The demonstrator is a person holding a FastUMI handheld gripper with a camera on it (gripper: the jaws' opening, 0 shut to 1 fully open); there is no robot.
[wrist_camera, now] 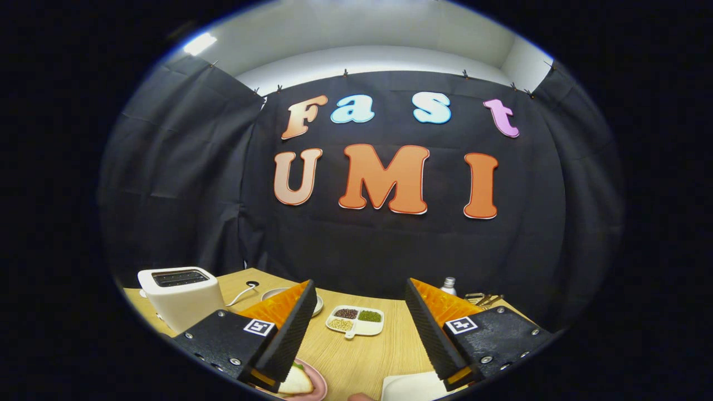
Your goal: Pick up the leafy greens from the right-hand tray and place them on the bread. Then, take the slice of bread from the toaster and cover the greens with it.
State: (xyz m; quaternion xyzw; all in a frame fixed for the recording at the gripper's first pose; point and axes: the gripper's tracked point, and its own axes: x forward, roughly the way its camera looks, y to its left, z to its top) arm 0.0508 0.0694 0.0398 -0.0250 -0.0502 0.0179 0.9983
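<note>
My gripper (359, 283) is open, its fingers spread wide with nothing between them, held above the wooden table (356, 356). Below the left finger lies a pink plate (318, 384) with a slice of bread (298, 381) on it. A bit of green (298, 366) shows on the bread at the finger's edge, and the finger hides the rest. The white toaster (181, 298) stands to the left, beyond the left finger. Its top slots look dark, and I cannot tell what is in them. A white tray (412, 387) lies under the right finger, mostly hidden.
A white divided dish (356, 321) with seeds and grains sits ahead between the fingers. A round dish (276, 292) peeks out behind the left finger, next to the toaster's cord (242, 294). A small bottle (448, 285) and metal utensils (482, 299) stand beyond the right finger.
</note>
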